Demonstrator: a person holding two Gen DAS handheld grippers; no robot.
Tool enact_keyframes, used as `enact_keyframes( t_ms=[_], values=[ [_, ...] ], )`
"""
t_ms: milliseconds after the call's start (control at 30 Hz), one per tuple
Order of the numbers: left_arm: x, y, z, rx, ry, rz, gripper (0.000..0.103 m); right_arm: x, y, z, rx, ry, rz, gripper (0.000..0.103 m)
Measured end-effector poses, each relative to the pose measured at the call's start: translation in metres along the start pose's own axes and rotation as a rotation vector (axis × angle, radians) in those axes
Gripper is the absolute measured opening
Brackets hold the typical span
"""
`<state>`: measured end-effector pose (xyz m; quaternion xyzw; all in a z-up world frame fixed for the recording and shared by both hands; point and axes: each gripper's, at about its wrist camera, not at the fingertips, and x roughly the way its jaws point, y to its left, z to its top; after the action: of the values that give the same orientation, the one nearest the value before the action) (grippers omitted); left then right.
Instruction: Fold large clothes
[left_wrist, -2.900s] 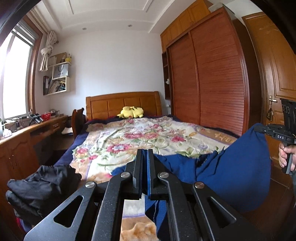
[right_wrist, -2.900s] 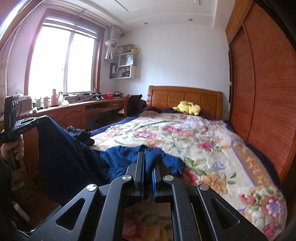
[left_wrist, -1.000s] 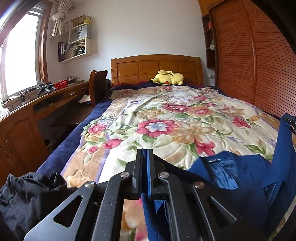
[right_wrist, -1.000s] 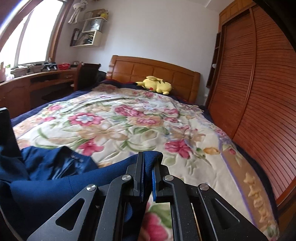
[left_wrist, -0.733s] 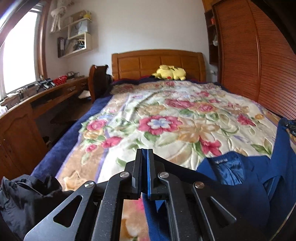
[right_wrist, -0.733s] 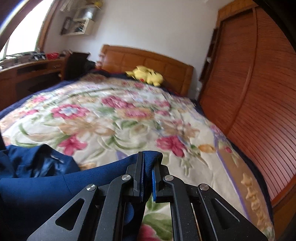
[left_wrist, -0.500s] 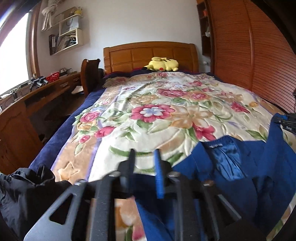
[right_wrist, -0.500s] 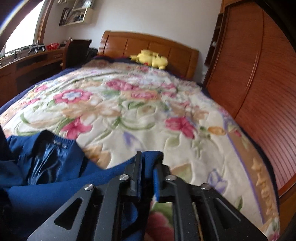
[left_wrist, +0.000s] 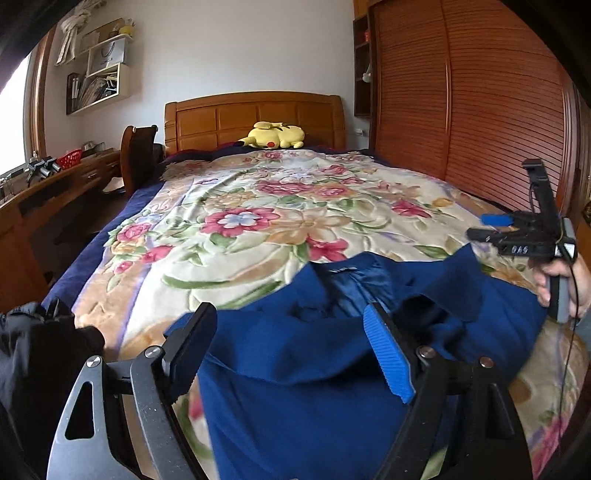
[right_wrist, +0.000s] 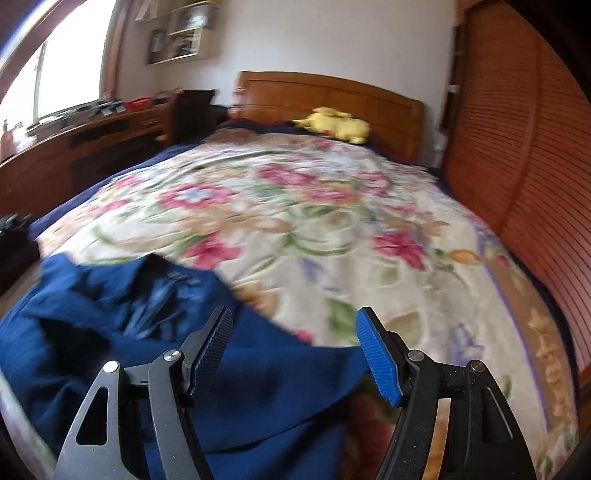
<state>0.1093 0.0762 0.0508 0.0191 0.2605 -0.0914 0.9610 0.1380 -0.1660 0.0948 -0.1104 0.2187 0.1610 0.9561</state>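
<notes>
Blue woollen coat (left_wrist: 306, 373) lay rumpled, unfolded beneath our left tongs (left_wrist: 291, 350) and right tongs (right_wrist: 295, 350), both spreading, gripping nothing; every fold remained.

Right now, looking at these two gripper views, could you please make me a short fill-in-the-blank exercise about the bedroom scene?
1. The dark blue fabric garment lies on the ____ patterned bedspread.
2. The plush toy by the wooden headboard is ____ in colour.
3. The crumpled garment at the bed's left edge is ____.

Missing words: floral; yellow; black
</notes>
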Motion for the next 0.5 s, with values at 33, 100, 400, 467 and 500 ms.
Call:
enact_keyframes(
  t_ms=[33,100,400,467,500],
  values=[
    [-0.003,-0.002,-0.003,-0.001,0.003,-0.001,0.082,-0.004,0.008,-0.002,-0.015,0.000,0.019,0.071],
    [-0.011,-0.007,-0.011,-0.011,0.005,0.008,0.082,-0.010,0.021,-0.005,-0.031,0.002,0.068,0.071],
    [-0.028,-0.008,-0.045,-0.036,0.022,0.018,0.082,-0.005,0.081,-0.010,-0.152,0.057,0.247,0.071],
    [-0.028,-0.005,-0.050,-0.041,0.023,0.018,0.082,0.001,0.096,-0.010,-0.194,0.087,0.260,0.072],
    [-0.029,-0.003,-0.052,-0.040,0.023,0.018,0.082,0.005,0.099,-0.008,-0.211,0.092,0.260,0.072]
  ],
)
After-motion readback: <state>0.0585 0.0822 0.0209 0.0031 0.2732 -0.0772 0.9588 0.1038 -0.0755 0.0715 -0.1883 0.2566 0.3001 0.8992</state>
